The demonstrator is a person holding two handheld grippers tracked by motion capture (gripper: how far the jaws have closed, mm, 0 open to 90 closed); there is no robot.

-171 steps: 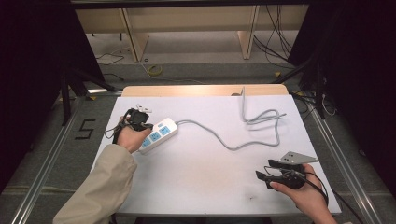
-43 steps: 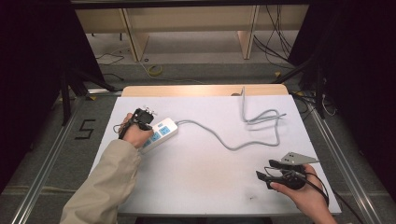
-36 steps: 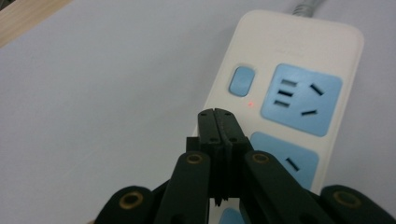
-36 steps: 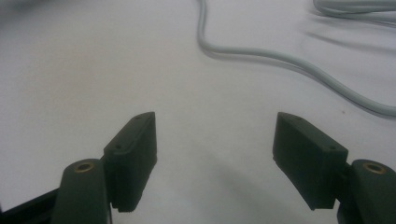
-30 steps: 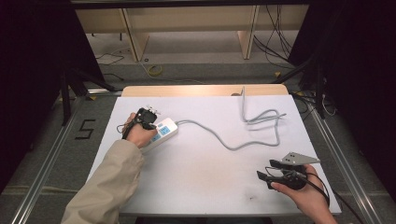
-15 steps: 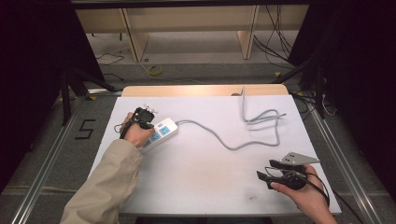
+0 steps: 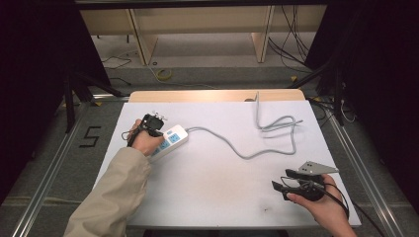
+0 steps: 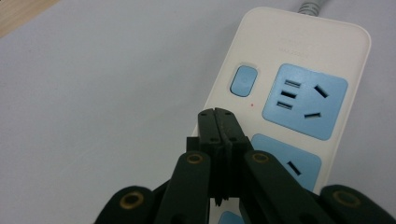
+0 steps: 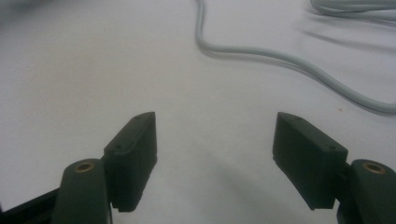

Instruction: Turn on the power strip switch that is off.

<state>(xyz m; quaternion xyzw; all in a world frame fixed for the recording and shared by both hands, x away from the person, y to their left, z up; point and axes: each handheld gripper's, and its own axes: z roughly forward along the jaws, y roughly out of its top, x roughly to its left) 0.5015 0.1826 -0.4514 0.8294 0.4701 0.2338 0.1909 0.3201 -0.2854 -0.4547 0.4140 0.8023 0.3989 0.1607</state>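
Left gripper (image 8: 218, 114) fingers pressed together, empty, tips beside power strip (image 8: 299, 93) switch (image 8: 244, 80), frame centre; judge: press squarely. Right gripper (image 9: 215, 154) fingers wide, idle.

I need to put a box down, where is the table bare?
Bare: the middle, between the power strip and the right gripper, and the near edge. Crowded: the far right, where the grey cable loops.

White tabletop (image 7: 207, 187), wooden shelving (image 7: 197, 19) beyond (loose floor cables (image 7: 291, 49) nearby)
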